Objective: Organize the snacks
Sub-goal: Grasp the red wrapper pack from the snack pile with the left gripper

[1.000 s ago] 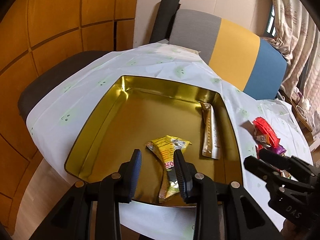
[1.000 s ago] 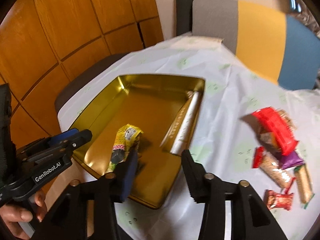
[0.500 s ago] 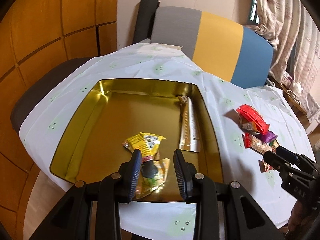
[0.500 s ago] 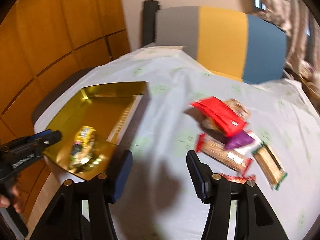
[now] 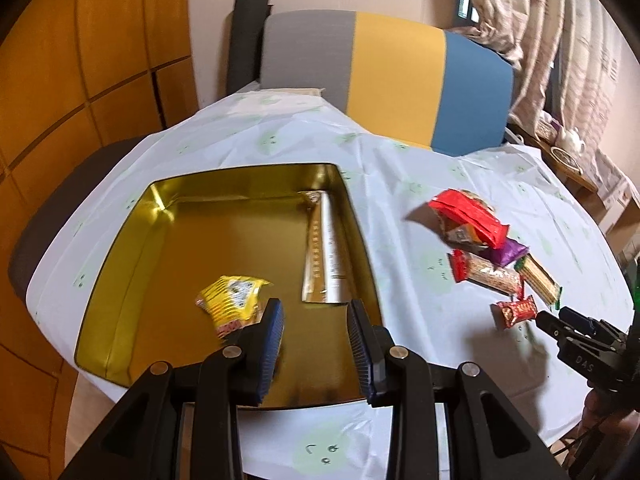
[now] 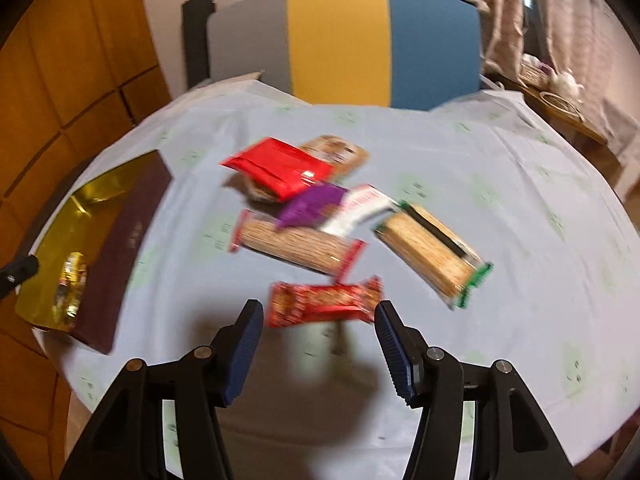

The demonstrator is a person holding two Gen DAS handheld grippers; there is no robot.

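We have swung our right gripper (image 6: 319, 316) off the gold tin (image 6: 86, 216) toward the loose snacks, its fingers just widening, empty. The near red wrapper (image 6: 323, 305) looks light and crinkly; we would pinch its middle. Our left gripper (image 5: 316, 330) sits narrowly apart, empty.

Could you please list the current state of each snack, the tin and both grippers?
gold tin: open, holding two snacks
yellow packet: lying in the tin
silver bar: lying along the tin's right wall
small red bar: on the tablecloth, ungripped
left gripper: empty
right gripper: open, jaws just widening
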